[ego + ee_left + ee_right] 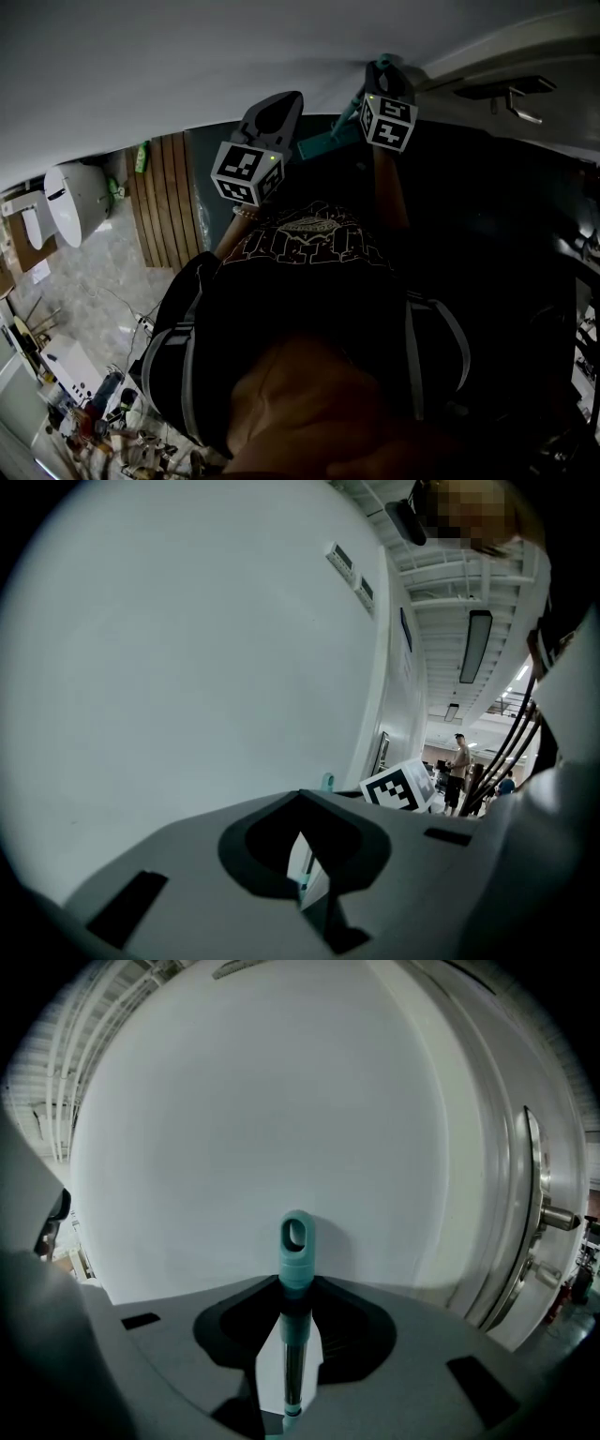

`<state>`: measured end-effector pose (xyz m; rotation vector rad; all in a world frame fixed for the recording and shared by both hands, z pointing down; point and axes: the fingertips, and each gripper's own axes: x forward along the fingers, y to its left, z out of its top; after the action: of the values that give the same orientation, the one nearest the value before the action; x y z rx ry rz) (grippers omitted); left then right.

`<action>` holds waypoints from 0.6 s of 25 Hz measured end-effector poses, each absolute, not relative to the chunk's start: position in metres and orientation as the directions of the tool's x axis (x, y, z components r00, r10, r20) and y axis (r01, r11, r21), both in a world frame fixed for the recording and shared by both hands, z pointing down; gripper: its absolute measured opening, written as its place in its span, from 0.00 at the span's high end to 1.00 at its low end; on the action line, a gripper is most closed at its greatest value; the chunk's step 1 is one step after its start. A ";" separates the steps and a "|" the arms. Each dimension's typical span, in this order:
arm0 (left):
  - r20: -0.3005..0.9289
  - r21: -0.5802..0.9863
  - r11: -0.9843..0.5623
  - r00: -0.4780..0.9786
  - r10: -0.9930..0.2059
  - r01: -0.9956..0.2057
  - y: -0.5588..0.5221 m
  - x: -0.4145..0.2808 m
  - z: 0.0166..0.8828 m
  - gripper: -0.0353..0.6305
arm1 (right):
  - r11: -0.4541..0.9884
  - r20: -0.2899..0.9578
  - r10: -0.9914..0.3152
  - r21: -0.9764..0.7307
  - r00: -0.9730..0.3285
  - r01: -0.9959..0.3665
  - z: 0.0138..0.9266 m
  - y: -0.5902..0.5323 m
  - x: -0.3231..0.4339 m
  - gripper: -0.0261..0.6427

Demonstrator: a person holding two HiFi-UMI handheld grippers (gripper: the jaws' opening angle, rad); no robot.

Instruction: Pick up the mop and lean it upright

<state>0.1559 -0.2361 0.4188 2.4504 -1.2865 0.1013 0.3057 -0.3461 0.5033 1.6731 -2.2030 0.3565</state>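
we see the right gripper point(296, 1302) closed on the mop point(296, 1241), with the jaw tips pressing the handle just under its teal cap. in the right gripper view the handle stands in the middle of the frame. its long axis goes straight up from the lower edge through the jaws, and the cap with its hanging hole sticks out above the tips. the white wall point(281, 1101) fills the frame behind the cap. it looks very near, but we cannot tell if the cap touches it already. the door handle point(553, 1218) is at the right edge. no view shows the mop head.

the left gripper point(298, 836) has its jaw tips together, and we see nothing caught between them. in the head view it sits at the upper middle, to the left of the right gripper and lower, beside the handle but apart from it.

we judge that the mop is already lifted upright and leaning is the step left. the cap must tip forward to the wall, so the right gripper, the only one holding, leads this move.
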 end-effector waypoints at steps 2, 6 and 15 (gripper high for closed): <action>0.232 0.293 -0.512 0.579 -0.781 -0.808 -0.238 0.152 0.419 0.89 | 0.264 0.418 -0.878 0.016 -0.234 -0.964 0.503 -0.347 0.305 0.78; 0.237 0.295 -0.516 0.584 -0.776 -0.804 -0.241 0.149 0.421 0.89 | 0.257 0.421 -0.881 0.039 -0.217 -0.966 0.504 -0.347 0.306 0.78; 0.223 0.299 -0.548 0.616 -0.756 -0.781 -0.243 0.157 0.420 0.89 | 0.239 0.400 -0.890 -0.001 -0.219 -0.971 0.501 -0.336 0.311 0.77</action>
<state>0.1571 -0.2426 0.4198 2.4752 -1.2300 0.0953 0.3113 -0.3360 0.5007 1.7245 -2.2006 0.3614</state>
